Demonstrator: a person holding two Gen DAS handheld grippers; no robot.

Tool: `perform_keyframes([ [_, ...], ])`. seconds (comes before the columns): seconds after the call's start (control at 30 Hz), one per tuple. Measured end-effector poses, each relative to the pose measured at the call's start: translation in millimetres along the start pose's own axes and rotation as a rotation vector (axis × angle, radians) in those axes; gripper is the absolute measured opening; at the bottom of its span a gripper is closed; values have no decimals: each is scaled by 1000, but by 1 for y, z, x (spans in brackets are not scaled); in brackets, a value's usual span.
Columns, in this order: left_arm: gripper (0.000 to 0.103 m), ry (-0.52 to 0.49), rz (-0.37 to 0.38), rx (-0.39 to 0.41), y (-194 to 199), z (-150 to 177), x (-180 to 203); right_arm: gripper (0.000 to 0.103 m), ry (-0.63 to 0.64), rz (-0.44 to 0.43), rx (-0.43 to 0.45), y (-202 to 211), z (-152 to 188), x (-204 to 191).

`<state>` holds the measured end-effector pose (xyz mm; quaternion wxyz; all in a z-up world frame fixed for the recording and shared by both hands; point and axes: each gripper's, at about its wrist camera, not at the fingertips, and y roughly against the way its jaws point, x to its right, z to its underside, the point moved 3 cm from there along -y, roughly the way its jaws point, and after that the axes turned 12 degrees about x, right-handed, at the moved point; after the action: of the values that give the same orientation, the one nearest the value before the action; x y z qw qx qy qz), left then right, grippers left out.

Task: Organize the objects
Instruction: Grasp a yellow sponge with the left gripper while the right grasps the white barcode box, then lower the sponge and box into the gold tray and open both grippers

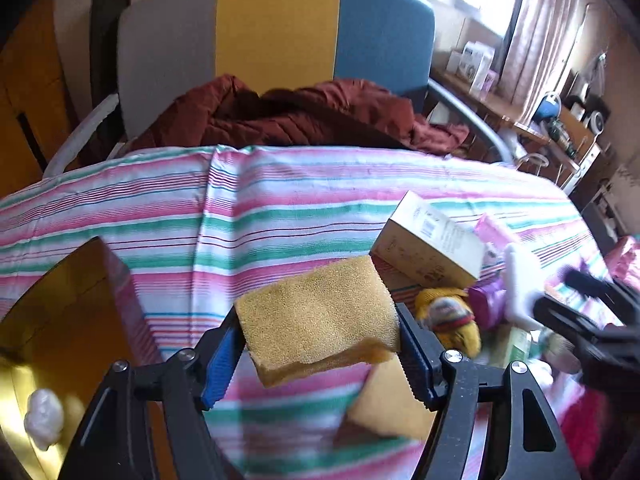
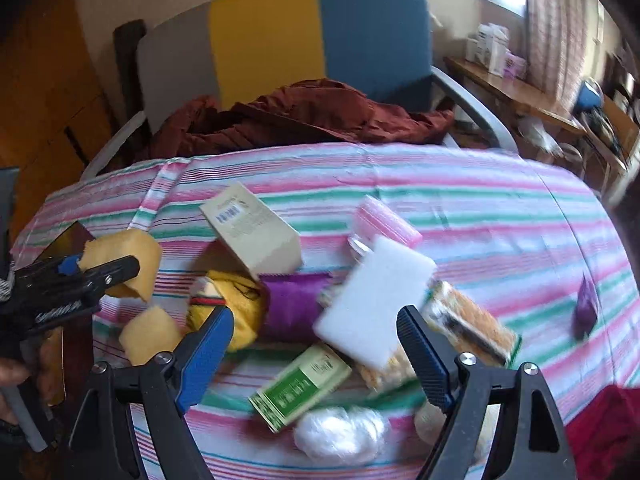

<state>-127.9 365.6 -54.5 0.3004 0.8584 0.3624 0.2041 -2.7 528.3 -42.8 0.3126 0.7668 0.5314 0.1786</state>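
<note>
My left gripper (image 1: 318, 332) is shut on a yellow sponge (image 1: 316, 308), held above the striped cloth (image 1: 280, 216); the same grip shows in the right wrist view, left gripper (image 2: 104, 266) and sponge (image 2: 140, 252). A second yellow sponge (image 2: 148, 332) lies below it. My right gripper (image 2: 316, 324) hovers open over a heap of items. A white foam block (image 2: 376, 304) lies tilted between and ahead of its fingers, with neither pad pressing on it. In the left wrist view the right gripper (image 1: 556, 292) sits at the right edge beside that white block (image 1: 520, 284).
The heap holds a beige carton (image 2: 256, 232), purple pouch (image 2: 292, 304), yellow plush toy (image 2: 236, 304), green box (image 2: 300, 384), pink-lidded jar (image 2: 384, 220), scourer pack (image 2: 472, 324) and a white wad (image 2: 340, 432). An open gold-lined box (image 1: 60, 320) stands left. A chair with a rust jacket (image 1: 304, 116) stands behind.
</note>
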Motion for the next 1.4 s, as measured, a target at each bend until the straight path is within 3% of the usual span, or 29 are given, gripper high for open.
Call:
perform_keyframes([
  [0.17, 72, 42, 9, 38, 37, 4, -19, 85, 181, -21, -47, -54, -26, -38],
  [0.33, 72, 91, -10, 67, 71, 13, -48, 85, 290, -13, -162, -113, -28, -61],
  [0.37, 72, 104, -17, 72, 79, 16, -57, 82, 295, -9, -183, -121, -26, -63],
  [0.4, 72, 116, -24, 76, 85, 19, -64, 70, 295, -13, -191, -126, -25, -63],
  [0.53, 72, 170, -84, 93, 111, 33, -98, 51, 288, 7, -140, -119, -30, -64],
  [0.77, 72, 285, -264, 115, 165, 77, -175, 50, 191, 41, 47, -62, -74, -58],
  [0.87, 72, 323, -338, 120, 186, 98, -204, 51, 152, -17, 103, -32, -86, -73],
  [1.03, 72, 377, -382, 123, 210, 129, -229, 51, 161, -175, 113, 2, -77, -128],
  [1.2, 72, 366, -361, 112, 220, 149, -230, 50, 207, -359, 42, 17, -46, -201],
  [1.4, 73, 339, -324, 111, 213, 155, -228, 51, 268, -459, -56, 7, -19, -280],
])
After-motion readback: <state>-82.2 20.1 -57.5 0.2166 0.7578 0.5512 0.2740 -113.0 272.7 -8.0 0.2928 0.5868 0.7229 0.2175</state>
